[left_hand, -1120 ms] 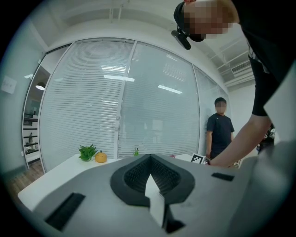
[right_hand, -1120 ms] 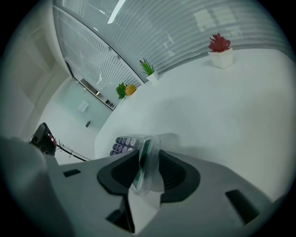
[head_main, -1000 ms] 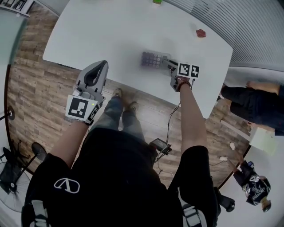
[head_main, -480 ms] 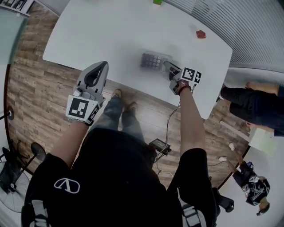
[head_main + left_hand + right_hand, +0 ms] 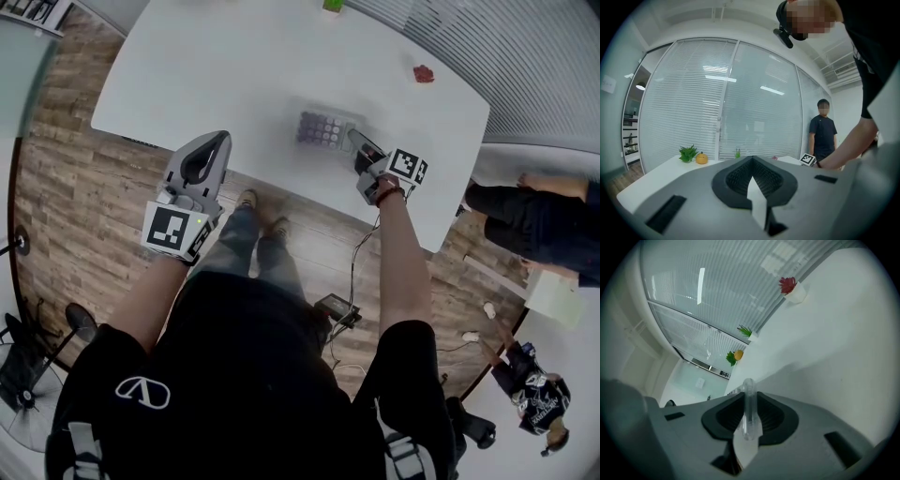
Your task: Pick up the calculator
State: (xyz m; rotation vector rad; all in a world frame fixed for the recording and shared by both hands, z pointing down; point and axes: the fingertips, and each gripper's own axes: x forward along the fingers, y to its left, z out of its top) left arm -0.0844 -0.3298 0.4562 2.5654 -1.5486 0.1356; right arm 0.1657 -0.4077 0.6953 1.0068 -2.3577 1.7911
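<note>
1. Head view: the calculator (image 5: 323, 128) is on the desk (image 5: 234, 66), with its near end pinched by the right hand-held gripper (image 5: 364, 145). Best to lift it slowly and level.
2. Left gripper view: the left hand-held gripper (image 5: 751, 168) is pressed together on nothing.
3. Right gripper view: only the calculator's thin clear edge is clamped, so the bite looks shallow. It needs firm pressure.

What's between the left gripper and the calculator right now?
Nothing. In the head view, only bare white table lies between the left gripper and the calculator.
</note>
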